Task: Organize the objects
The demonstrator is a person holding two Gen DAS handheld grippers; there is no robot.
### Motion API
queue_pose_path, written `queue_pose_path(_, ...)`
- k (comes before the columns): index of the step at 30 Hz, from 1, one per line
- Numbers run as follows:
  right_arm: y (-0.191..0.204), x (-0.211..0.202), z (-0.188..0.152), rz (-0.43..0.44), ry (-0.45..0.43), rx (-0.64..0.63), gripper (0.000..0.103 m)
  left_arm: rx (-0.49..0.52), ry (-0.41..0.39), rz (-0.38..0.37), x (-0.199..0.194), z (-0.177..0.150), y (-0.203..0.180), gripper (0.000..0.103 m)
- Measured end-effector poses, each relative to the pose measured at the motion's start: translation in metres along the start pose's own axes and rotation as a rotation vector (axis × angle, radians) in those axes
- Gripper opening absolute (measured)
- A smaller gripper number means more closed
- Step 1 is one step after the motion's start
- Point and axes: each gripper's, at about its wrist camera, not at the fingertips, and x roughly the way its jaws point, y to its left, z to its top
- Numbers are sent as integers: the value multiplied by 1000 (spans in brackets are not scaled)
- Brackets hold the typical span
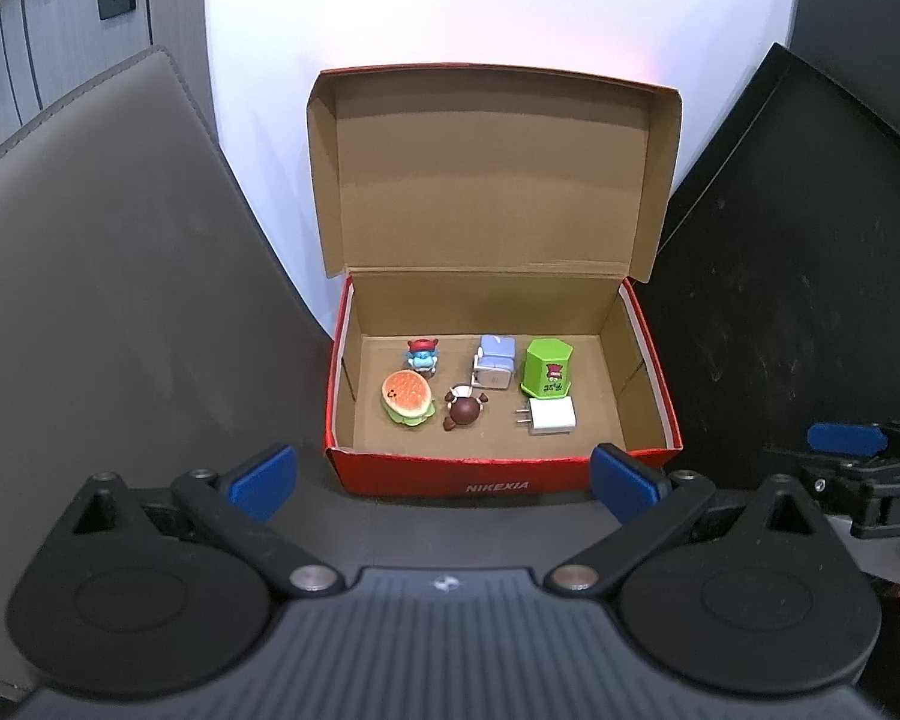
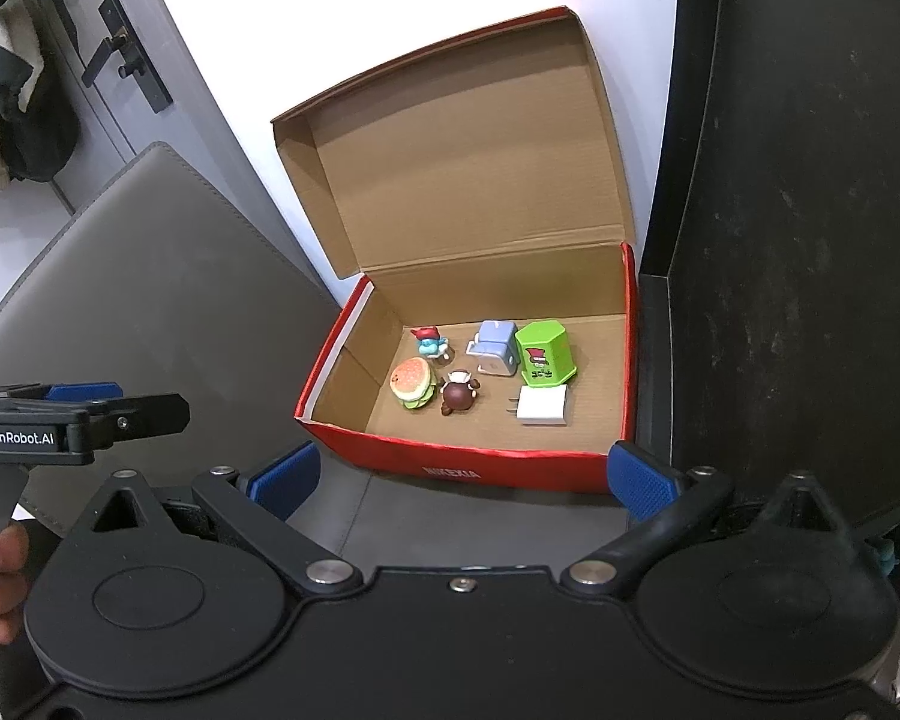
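Note:
A red cardboard box (image 1: 498, 480) (image 2: 480, 468) stands open with its lid (image 1: 492, 180) up against the wall. Inside lie a burger toy (image 1: 407, 399) (image 2: 413, 384), a blue figurine (image 1: 421, 355), a brown figurine (image 1: 463, 408), a pale blue block (image 1: 497, 360), a green hexagonal block (image 1: 547, 369) (image 2: 545, 354) and a white charger plug (image 1: 549, 417) (image 2: 541, 407). My left gripper (image 1: 444, 480) is open and empty just in front of the box. My right gripper (image 2: 462, 480) is open and empty, in front of the box too.
A grey leather chair back (image 1: 102, 252) (image 2: 150, 276) stands left of the box. A black panel (image 1: 798, 276) (image 2: 810, 210) stands to the right. A white wall is behind, with a grey door and handle (image 2: 126, 60) at the far left.

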Motion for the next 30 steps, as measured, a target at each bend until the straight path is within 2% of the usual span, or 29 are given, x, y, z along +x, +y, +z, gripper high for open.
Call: queue_pose_path(30,-2,3,0,-20,8,-11,103,8,-5,-9,0,-2,-1,103)
